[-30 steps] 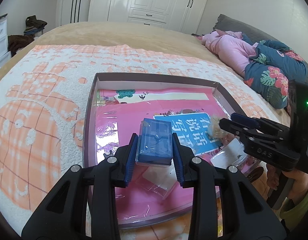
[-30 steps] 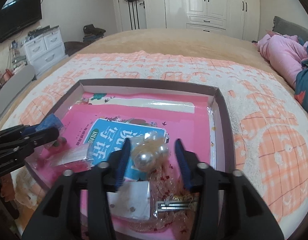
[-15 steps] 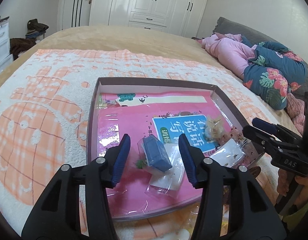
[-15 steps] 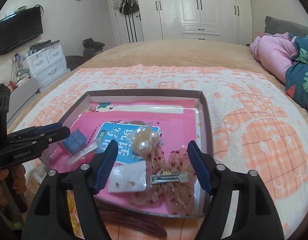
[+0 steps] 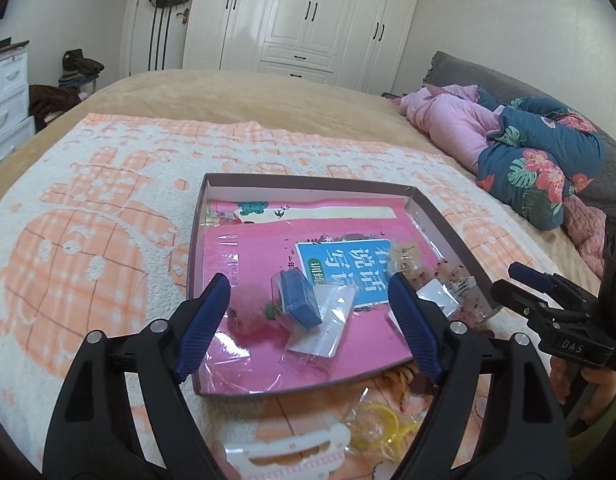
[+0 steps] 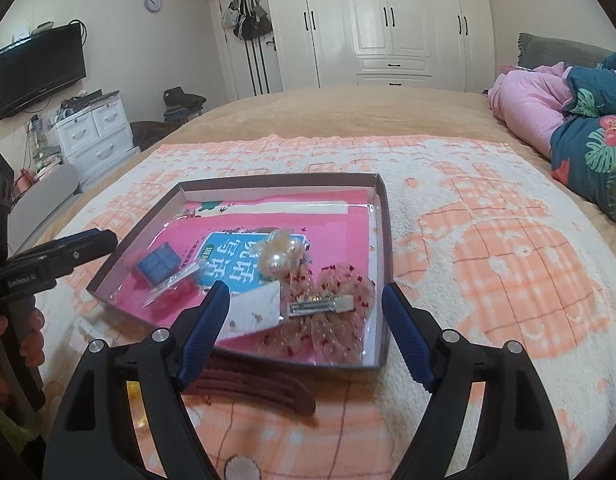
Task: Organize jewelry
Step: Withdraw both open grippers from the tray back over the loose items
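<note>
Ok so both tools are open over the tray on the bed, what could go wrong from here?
1. The blue box leans on a clear packet instead of lying flat, so a nudge could tip it.
2. The tray sits on a soft blanket; pressing down could tilt it and slide the pearl piece.
3. The yellow rings and dark hair clip outside the tray could be missed.

Glossy pearl ornament (image 6: 279, 258), fluffy cloth blanket (image 6: 488, 264).
</note>
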### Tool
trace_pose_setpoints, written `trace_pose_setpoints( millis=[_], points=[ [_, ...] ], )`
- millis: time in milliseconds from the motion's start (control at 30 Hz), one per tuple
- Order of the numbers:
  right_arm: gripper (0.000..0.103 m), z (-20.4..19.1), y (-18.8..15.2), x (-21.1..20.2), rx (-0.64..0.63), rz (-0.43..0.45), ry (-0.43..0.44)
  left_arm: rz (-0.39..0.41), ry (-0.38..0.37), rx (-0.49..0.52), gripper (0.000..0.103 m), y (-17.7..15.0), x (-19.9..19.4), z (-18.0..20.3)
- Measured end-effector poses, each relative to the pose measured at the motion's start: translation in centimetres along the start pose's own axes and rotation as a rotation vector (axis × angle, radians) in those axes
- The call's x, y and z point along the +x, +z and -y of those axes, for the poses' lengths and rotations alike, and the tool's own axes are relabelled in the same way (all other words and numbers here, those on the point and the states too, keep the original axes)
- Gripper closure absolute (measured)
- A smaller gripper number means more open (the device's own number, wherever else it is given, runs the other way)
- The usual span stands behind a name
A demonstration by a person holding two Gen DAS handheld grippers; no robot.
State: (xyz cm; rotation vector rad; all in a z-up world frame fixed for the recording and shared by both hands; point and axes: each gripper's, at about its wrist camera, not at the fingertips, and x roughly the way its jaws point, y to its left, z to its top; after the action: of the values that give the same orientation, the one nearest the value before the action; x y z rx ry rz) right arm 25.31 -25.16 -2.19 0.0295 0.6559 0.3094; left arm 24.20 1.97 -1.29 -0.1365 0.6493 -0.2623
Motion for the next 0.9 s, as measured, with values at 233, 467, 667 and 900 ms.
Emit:
trace_pose_setpoints(
  millis=[233,467,667,900],
  points=[
    [0.024,-0.2,-1.0,-2.0,-0.002,0.016,0.009,0.035,0.005,0.006,0.021,-0.4,-2.1,0.7],
    [0.023,-0.6,-2.1,-3.6,-0.015,0.021,0.020,0.040,0.000,0.004,0.016,-1.1,-3.1,1.3],
    [0.022,-1.2,-2.9,-4.6,-0.040,0.018,0.031,0.044,-0.002,0.008,0.016,-1.8,-4.0,2.0],
    [0.022,-1.6,-3.9,-5.6,-0.060,0.020,0.031,0.055,0.005,0.003,0.016,-2.8,-5.3,2.3]
  ],
)
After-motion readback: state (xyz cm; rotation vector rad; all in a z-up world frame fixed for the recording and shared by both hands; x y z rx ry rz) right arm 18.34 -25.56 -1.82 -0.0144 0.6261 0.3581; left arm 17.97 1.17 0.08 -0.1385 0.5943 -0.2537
